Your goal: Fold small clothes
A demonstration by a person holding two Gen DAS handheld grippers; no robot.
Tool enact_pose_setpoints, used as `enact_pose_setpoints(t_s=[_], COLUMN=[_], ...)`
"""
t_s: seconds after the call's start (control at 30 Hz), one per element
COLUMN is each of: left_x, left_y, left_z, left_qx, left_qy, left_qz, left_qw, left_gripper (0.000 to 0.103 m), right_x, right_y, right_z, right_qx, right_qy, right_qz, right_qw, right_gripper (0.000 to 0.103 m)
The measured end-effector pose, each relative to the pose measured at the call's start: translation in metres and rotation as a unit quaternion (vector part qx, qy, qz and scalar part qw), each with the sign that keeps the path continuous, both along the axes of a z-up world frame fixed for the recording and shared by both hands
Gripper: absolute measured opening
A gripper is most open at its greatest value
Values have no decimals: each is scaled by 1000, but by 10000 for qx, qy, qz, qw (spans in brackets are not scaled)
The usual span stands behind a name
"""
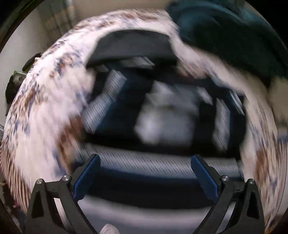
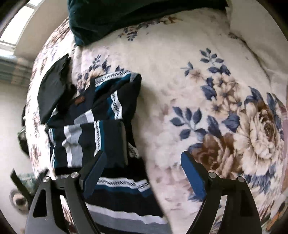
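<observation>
A navy, teal, white and grey striped knit garment (image 2: 97, 129) lies partly folded on a floral blanket (image 2: 189, 100). In the blurred left wrist view the same striped garment (image 1: 144, 171) fills the middle under my left gripper (image 1: 145, 163), which is open and empty just above it. My right gripper (image 2: 142, 162) is open and empty; its left finger hangs over the garment's right edge and its right finger over bare blanket. A folded black cloth (image 2: 52, 90) lies at the garment's far left corner.
A dark teal fabric bundle (image 2: 136, 16) lies at the far end of the blanket and shows at the upper right in the left wrist view (image 1: 225, 32). A window (image 2: 16, 30) and wall are at the left. The blanket's left edge drops off beside the garment.
</observation>
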State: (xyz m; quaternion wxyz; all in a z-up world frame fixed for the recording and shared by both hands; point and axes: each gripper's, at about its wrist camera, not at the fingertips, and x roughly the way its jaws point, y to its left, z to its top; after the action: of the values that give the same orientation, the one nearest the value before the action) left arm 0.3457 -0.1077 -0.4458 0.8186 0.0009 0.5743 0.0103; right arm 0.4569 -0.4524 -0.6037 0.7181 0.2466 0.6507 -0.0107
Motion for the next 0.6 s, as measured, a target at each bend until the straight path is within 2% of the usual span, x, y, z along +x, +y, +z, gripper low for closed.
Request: enact_pose_setpoints(t_s=[0.07,0.17,0.2,0.27,0.33,0.43,0.53,0.57,0.6], left_x=[-48,-114,-142,-173,-201,-218,-213,-209,-209], left_y=[-54,-137,-172,-210,-240,-251,-240,-234,-226], left_z=[-13,-41,-53,-70,-91,-121,-128,-126,-122], left_qx=[6,-282,-207,51,548,916,738,582,472], left_qy=[348,978,1168,1333,1376,1552,1454,1411,1352], left_qz=[-146,-470,-652,-1000,-1366,-1457,-1300,-1200,-1120], left_qw=[9993,9937,9908,9860,9795,9728,9780,9810,9833], left_gripper=[103,103,103,103,103,103,102,93,74], right_x=[-7,-21,-25,-35,-43,-49,-45,-42,-36], right_y=[-14,-36,-44,-61,-75,-90,-95,-94,-90], right_z=[-7,-9,-9,-10,-14,-24,-37,-41,-47], right_qx=[110,107,96,8,-71,-105,14,129,324], right_qy=[98,135,152,190,265,353,388,366,317], right_qz=[233,580,686,831,915,987,984,996,1006], right_qw=[9996,9982,9975,9964,9954,9944,9944,9943,9939], right_gripper=[87,87,87,87,87,87,87,87,87])
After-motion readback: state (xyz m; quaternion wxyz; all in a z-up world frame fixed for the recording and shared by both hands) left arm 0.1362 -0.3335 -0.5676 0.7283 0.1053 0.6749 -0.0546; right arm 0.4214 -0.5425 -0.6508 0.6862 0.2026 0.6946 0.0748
